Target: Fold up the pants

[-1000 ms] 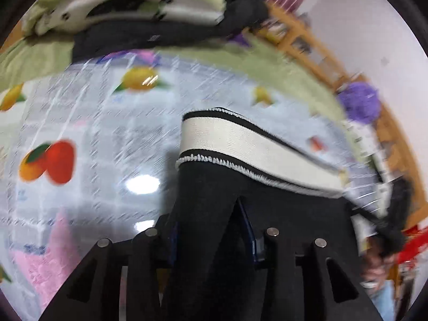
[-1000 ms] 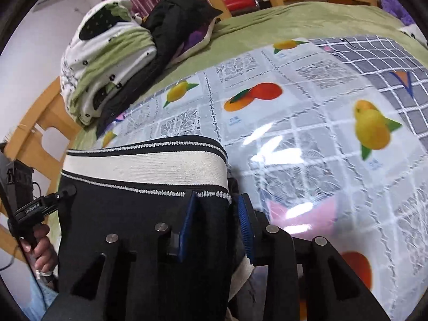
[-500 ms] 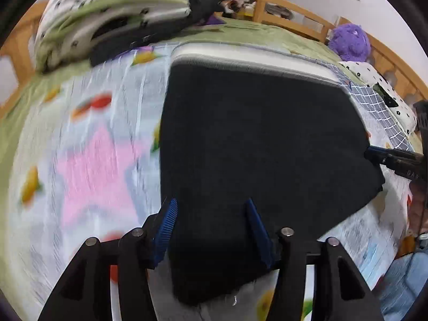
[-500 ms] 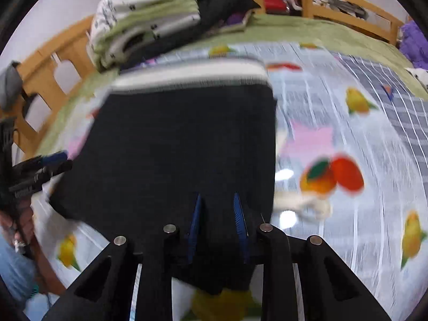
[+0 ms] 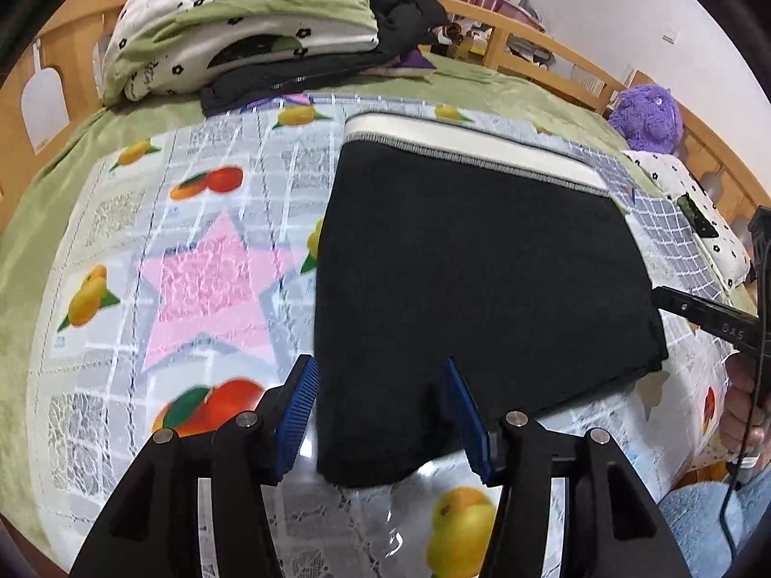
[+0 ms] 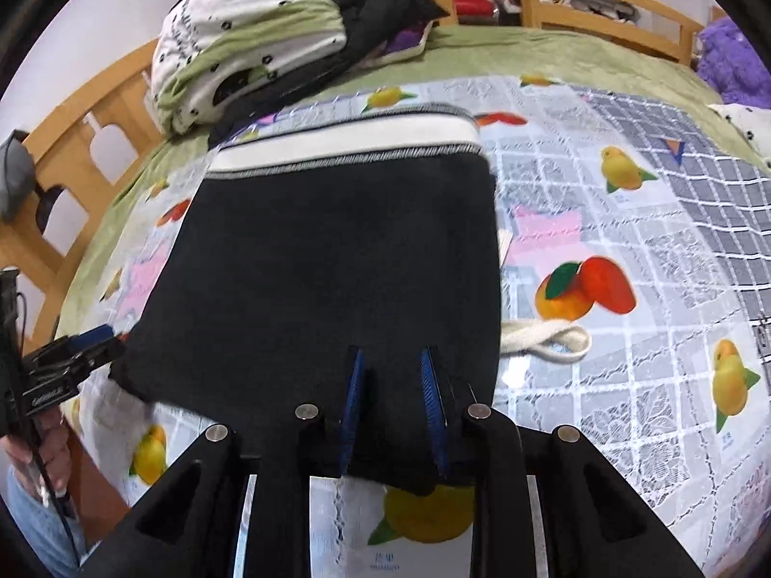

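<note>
A: Where do the pants sit?

B: I see the folded black knit pants with a white waistband [image 5: 472,265] lying flat on the glossy fruit-print table cover [image 5: 202,289], waistband at 12 o'clock. Left gripper [image 5: 380,414]: jaws spread wide, near hem between the blue pads, nothing pinched.

A: Right side?

B: Right gripper [image 6: 392,404]: jaws parted, narrower gap, over the near hem at 6 o'clock. I can't tell if the pads touch the cloth. Pants [image 6: 332,265] fill the centre. White cord loop [image 6: 544,339] lies just beside the pants' edge at 3 o'clock.

A: Background?

B: Pile of green-and-white bedding [image 6: 245,43] at 11 o'clock, well apart.
</note>
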Available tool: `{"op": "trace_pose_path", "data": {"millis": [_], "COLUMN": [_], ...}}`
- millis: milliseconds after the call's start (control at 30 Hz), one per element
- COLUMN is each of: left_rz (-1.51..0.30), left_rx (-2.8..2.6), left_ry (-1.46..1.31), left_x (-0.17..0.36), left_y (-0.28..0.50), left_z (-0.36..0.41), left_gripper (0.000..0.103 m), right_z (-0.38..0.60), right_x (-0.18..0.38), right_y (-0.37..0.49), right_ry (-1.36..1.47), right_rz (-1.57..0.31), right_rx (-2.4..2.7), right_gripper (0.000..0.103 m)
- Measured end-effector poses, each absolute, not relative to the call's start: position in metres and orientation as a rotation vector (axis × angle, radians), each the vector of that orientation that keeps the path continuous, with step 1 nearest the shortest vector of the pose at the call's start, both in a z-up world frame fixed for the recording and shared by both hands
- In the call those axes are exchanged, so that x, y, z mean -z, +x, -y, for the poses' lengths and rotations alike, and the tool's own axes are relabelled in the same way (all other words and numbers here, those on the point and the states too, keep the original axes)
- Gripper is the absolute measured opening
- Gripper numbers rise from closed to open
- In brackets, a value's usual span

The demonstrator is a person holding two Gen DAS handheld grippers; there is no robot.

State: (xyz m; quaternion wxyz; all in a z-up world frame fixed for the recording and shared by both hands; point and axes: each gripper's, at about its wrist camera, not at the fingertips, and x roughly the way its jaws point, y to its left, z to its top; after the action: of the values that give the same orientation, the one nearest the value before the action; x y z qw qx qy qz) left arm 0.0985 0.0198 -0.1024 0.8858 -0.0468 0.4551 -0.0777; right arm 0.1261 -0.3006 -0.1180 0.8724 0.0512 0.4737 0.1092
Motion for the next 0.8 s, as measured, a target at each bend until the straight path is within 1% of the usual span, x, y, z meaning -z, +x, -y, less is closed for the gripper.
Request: {"op": "trace_pose_path", "data": {"millis": [67, 167, 200, 333, 433, 467, 533, 600, 667, 733, 800], "left_rz": [-0.929, -0.895, -0.878, -0.819, -0.799, -0.803, -0.815, -0.842, -0.879, -0.892, -0.871], "left_rx": [0.166, 0.149, 0.141, 0.105, 0.116, 0.146, 0.195, 0.19, 0.169, 0.138, 0.124], "left_ry": [-0.098, -0.087, -0.077, -0.063, -0.116, -0.157, -0.205, -0.197, -0.178, -0.127, -0.085], "left_x": [0.097, 0.089, 0.086, 0.078, 0.076, 0.077, 0.083, 0.095, 0.112, 0.128, 0.137], "left_y": [0.106, 0.125, 0.133, 0.167, 0.201, 0.216, 0.236, 0.258, 0.275, 0.282, 0.278], "left_z": [-0.018, -0.014, -0.012, -0.009, -0.011, -0.012, -0.011, -0.006, -0.001, 0.008, 0.016], "left_gripper": [0.052, 0.052, 0.052, 0.052, 0.052, 0.051, 0.051, 0.051, 0.05, 0.05, 0.056], "right_z": [0.298, 0.299, 0.298, 0.3, 0.307, 0.308, 0.306, 0.301, 0.298, 0.3, 0.297], "right_x": [0.113, 0.106, 0.103, 0.093, 0.096, 0.099, 0.113, 0.136, 0.144, 0.145, 0.146], "right_y": [0.132, 0.147, 0.154, 0.191, 0.229, 0.238, 0.254, 0.265, 0.261, 0.261, 0.262], "right_ry": [0.098, 0.114, 0.113, 0.11, 0.175, 0.184, 0.167, 0.09, 0.054, 0.06, 0.042], "right_rz": [-0.964, -0.9, -0.882, -0.831, -0.878, -0.876, -0.881, -0.91, -0.859, -0.853, -0.846], "right_rx": [-0.198, -0.14, -0.134, -0.072, -0.078, -0.087, -0.099, -0.073, -0.07, -0.07, -0.072], "right_gripper": [0.027, 0.034, 0.035, 0.035, 0.035, 0.035, 0.032, 0.029, 0.029, 0.029, 0.029]}}
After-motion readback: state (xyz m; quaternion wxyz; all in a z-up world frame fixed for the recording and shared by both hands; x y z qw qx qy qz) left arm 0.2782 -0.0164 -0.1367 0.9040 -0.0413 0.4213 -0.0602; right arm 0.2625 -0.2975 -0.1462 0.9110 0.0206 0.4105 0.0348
